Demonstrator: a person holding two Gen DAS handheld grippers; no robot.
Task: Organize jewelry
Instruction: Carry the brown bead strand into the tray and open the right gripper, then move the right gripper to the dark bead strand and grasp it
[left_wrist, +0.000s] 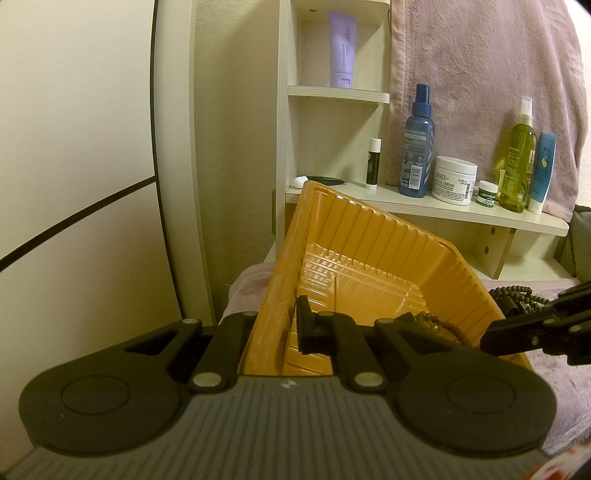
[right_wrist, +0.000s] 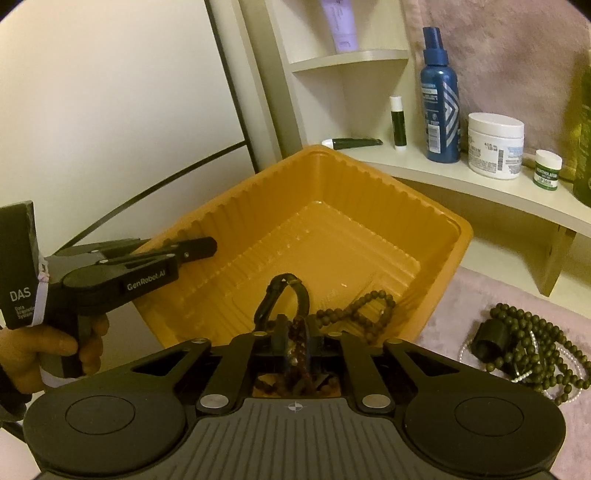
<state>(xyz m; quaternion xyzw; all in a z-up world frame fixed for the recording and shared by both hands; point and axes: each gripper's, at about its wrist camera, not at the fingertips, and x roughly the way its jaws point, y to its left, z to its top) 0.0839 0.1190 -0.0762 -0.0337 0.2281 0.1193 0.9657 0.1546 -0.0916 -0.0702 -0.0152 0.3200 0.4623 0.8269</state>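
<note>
left gripper (right_wrist: 194, 249) clamps the tilted orange tray's (right_wrist: 369, 192) rim; right gripper (right_wrist: 293, 332) pinches an upright beaded bracelet (right_wrist: 295, 343).

Left tool (right_wrist: 199, 248) reaches in level, its two black fingers (right_wrist: 195, 246) drawn close, one just above the other, pinching the wall of the orange tray (right_wrist: 229, 206). In its own camera one finger (left_wrist: 305, 320) sits inside that wall, the other hidden outside it. The person's left hand (right_wrist: 55, 347) wraps the grip below and behind the tool, fingers curled round the handle. Right tool (right_wrist: 291, 328) points forward and slightly down, fingers pressed nearly together with a beaded bracelet (right_wrist: 295, 339) clamped between the pads. From the left camera its fingers (left_wrist: 517, 328) come in from the right.
</note>
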